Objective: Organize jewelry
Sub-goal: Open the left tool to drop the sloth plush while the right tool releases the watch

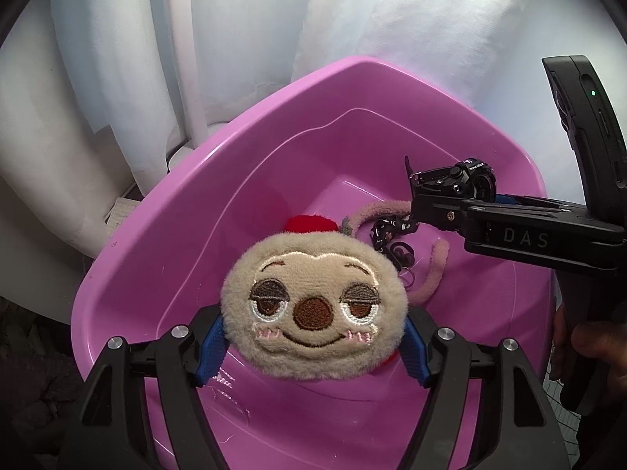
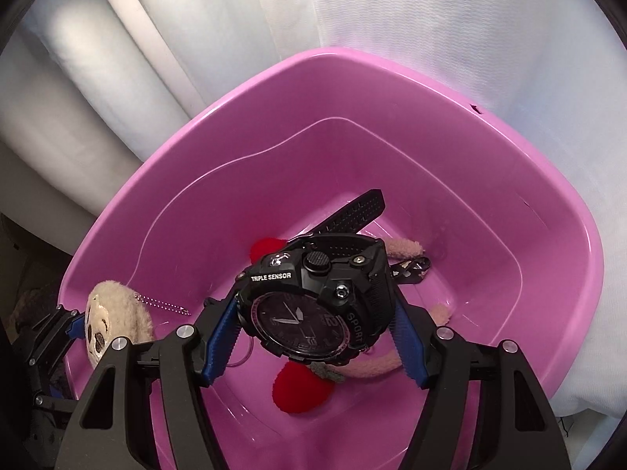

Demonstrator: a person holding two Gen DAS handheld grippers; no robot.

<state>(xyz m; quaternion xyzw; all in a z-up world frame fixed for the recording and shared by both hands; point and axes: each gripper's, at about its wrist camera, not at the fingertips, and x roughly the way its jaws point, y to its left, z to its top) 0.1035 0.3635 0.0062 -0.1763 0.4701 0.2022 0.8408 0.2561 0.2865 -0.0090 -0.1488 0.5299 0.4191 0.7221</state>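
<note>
A beige plush face charm [image 1: 313,309] with an embroidered smile sits between the blue pads of my left gripper [image 1: 313,342]. The pads touch both of its sides, over the near part of a pink plastic basin [image 1: 156,211]. My right gripper [image 2: 315,329] is shut on a black sport watch [image 2: 313,305], with its strap pointing away over the basin [image 2: 548,196]. In the left wrist view the right gripper [image 1: 415,196] comes in from the right with the watch [image 1: 470,180]. The charm [image 2: 117,321], with its bead chain, and the left gripper [image 2: 78,327] show at the basin's left rim.
Inside the basin lie a red pompom [image 1: 311,222], a pink fuzzy band [image 1: 435,270] and a black patterned strap with a clasp [image 1: 392,227]. White fabric [image 1: 431,39] hangs behind the basin. A person's hand [image 1: 588,352] holds the right gripper's handle.
</note>
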